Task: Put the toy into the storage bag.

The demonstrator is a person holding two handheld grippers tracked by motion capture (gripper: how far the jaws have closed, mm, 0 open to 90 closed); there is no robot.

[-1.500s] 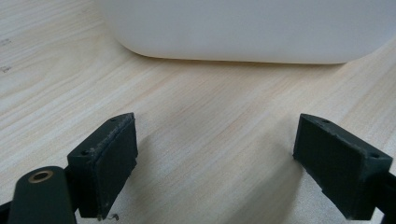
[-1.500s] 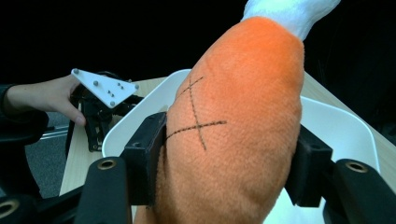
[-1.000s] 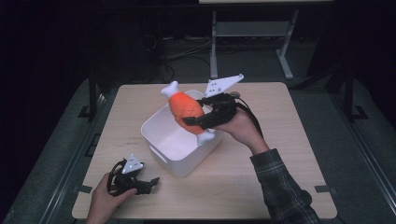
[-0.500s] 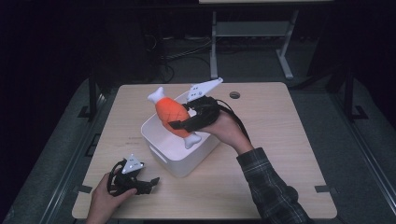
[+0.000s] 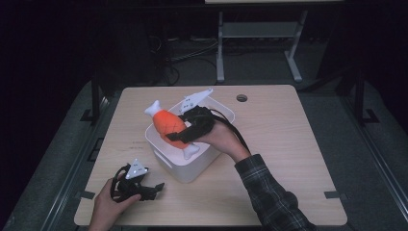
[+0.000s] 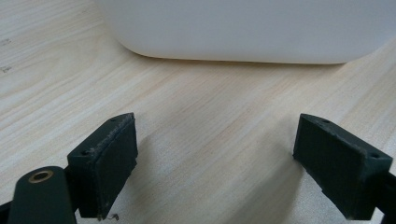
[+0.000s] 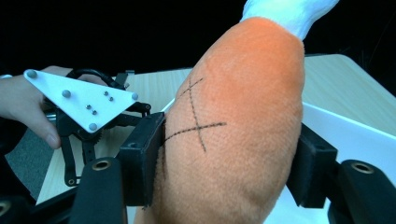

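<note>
An orange plush toy (image 5: 169, 124) with white ends and stitched cross lines hangs tilted over the white bin (image 5: 207, 163) at mid-table. My right gripper (image 5: 180, 134) is shut on its orange body; in the right gripper view both pads press into the orange plush toy (image 7: 233, 135). Near the table's front left, my left gripper (image 5: 153, 188) rests on the wood in a hand, pointing at the bin. In the left gripper view its jaws stand wide apart over bare wood, and the left gripper (image 6: 215, 163) faces the white bin's wall (image 6: 243, 32).
The wooden table (image 5: 288, 144) has a small dark grommet (image 5: 242, 98) near its far edge. A metal stand (image 5: 260, 38) and cables lie on the dark floor beyond the table. The other hand's gripper plate (image 7: 84, 100) shows in the right gripper view.
My right gripper has carried the plush toy leftward and lower, over the bin's near left part. The left gripper has stayed where it was.
</note>
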